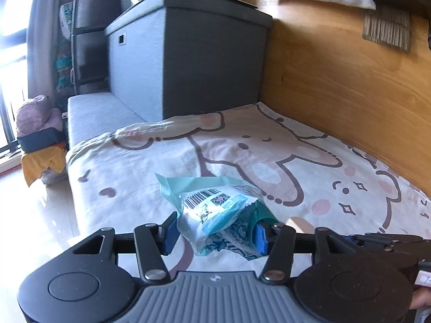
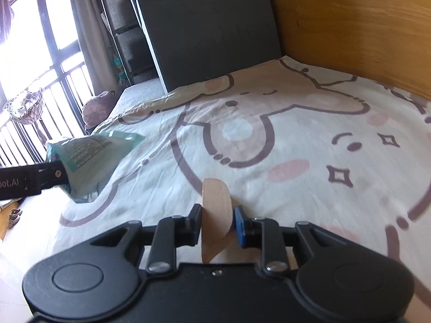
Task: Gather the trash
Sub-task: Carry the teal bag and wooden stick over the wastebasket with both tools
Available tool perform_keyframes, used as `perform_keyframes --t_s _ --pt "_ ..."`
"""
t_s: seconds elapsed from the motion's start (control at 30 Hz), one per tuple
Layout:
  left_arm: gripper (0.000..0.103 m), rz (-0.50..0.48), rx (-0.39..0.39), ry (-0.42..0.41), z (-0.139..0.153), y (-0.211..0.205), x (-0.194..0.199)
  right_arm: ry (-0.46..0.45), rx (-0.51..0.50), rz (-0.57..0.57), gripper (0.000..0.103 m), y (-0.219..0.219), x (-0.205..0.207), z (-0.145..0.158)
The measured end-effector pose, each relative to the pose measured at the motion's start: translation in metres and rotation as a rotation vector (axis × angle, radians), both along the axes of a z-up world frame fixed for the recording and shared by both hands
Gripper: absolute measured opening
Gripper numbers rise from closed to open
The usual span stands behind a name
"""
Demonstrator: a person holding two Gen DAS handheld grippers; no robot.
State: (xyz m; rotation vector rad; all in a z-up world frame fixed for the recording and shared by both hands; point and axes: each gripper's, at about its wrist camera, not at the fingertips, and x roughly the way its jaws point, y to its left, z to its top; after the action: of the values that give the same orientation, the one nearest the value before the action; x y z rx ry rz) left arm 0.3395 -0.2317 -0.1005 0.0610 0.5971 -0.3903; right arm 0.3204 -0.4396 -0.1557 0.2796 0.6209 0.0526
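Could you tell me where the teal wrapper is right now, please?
The teal wrapper is clamped in the left tongs, held above the bedsheet; in the right wrist view it shows at far left.

Both wrist cameras look low along their claws across the bed (image 1: 296, 161) toward the grey box (image 2: 210, 32) they share.

a bed (image 2: 309, 145) against a wooden wall, covered by a white cotton sheet with brown-and-pink cartoon bear print (image 1: 309, 161); a grey fabric storage box (image 1: 188, 53) stands at its far end.
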Motion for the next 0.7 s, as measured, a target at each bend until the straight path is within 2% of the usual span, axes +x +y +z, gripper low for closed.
perform_keyframes --t_s 0.2,0.57,0.7 --pt "0.055 0.035 -0.010 0.013 0.006 0.025 -0.023 0.012 -0.006 -0.024 0.026 0.011 -0.027 0.013" --pt "0.055 0.085 -0.058 0.057 0.011 0.077 -0.064 0.039 -0.070 -0.004 0.026 0.051 -0.068 0.034" --pt "0.055 0.104 -0.053 0.076 0.011 0.095 -0.077 0.041 -0.088 0.001 0.026 0.067 -0.076 0.039"
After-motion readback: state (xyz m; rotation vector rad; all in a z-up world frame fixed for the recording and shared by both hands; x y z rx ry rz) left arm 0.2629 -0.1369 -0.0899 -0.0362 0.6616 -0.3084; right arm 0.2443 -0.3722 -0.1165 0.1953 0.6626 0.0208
